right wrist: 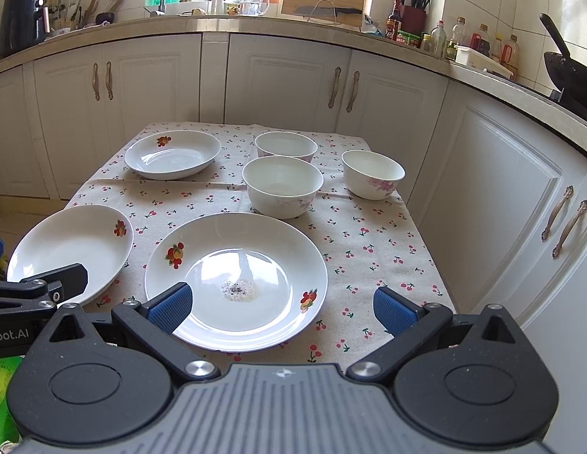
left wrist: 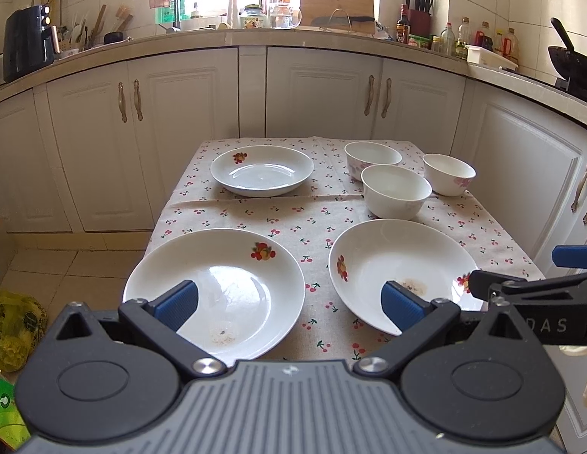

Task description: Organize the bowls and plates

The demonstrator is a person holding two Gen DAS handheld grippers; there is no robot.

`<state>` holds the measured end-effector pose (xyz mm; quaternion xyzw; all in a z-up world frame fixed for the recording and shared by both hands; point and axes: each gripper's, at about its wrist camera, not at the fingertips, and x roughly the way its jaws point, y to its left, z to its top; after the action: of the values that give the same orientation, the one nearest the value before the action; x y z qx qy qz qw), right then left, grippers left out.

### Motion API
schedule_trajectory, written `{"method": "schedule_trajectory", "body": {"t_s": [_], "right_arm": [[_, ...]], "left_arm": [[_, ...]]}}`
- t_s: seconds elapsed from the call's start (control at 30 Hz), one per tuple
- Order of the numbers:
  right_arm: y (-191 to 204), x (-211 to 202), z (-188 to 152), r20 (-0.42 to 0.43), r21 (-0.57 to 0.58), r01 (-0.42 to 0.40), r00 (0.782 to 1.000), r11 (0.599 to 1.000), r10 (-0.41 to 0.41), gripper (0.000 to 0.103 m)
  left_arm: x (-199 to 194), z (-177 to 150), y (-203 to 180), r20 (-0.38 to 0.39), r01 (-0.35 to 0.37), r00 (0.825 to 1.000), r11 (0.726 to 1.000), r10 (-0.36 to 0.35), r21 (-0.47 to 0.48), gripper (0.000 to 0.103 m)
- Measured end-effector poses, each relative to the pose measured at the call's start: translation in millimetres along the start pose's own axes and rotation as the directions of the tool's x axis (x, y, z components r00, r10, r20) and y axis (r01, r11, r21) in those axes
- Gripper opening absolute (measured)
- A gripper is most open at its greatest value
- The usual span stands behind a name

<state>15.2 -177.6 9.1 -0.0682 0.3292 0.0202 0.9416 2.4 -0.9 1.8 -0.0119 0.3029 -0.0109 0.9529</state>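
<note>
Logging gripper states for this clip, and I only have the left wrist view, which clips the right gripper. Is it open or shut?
Observer: Open. In its own camera, the right gripper has its pads spread wide and holds nothing.
Operator: What sits between the pads?
Observer: The crumb-marked plate. One pad is over the plate's left rim and the other is over bare tablecloth.

We hold the left hand-held gripper and the right hand-held gripper level, side by side (jaws spread wide on both, blue pads gripping nothing).
</note>
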Motion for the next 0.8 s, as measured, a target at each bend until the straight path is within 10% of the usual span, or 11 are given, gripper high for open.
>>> {"method": "schedule_trajectory", "body": {"t_s": [0.8], "right_arm": [[22.4, 20.2, 52.9, 0.141, -0.243, -0.188, 0.964, 0.952, 0.226, 0.103]], "left_arm": [[13.3, -7.5, 57.6, 0.036, 0.042, 0.998, 0.996, -0.045, 0.075, 0.102]]}}
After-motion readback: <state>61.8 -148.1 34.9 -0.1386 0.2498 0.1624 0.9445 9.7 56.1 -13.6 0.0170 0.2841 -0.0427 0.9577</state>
